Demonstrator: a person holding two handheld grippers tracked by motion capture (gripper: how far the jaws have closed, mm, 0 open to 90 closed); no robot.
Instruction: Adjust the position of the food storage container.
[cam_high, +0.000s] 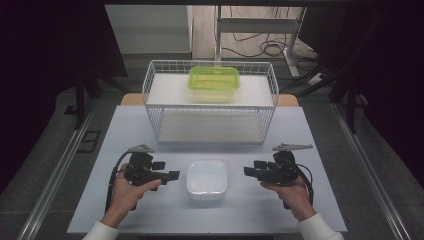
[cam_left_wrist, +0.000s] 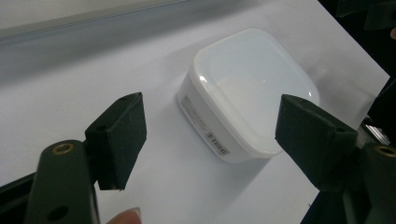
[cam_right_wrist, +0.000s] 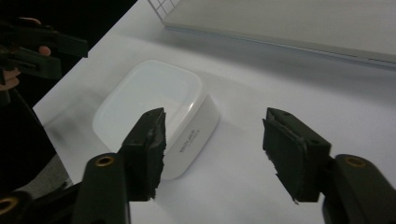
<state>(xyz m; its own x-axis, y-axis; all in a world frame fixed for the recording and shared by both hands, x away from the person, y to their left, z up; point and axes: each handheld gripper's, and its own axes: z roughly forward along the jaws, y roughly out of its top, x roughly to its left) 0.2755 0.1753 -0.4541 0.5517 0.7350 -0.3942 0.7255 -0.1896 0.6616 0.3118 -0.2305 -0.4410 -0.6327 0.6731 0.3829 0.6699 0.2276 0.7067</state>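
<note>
White box with a closed lid, sitting flat on the tabletop near its front edge, between the two hand-held grippers and touched by neither. Left gripper, held in the person's left hand, points toward the box from the left; in the left gripper view its jaws stand wide apart with nothing between the pads, and the box lies beyond them, a small printed label visible on its side wall. Right gripper, held in the right hand, points toward the box from the right; its jaws are likewise spread and empty, the box lying just beyond the left-hand jaw in the right gripper view (the other gripper appears at that view's upper left corner). Each gripper carries a grey plate on top and trails a black cable. Behind the box, farther back on the tabletop, stands a white wire rack; a green-lidded container rests on its upper shelf, well apart from the box and both grippers.
</note>
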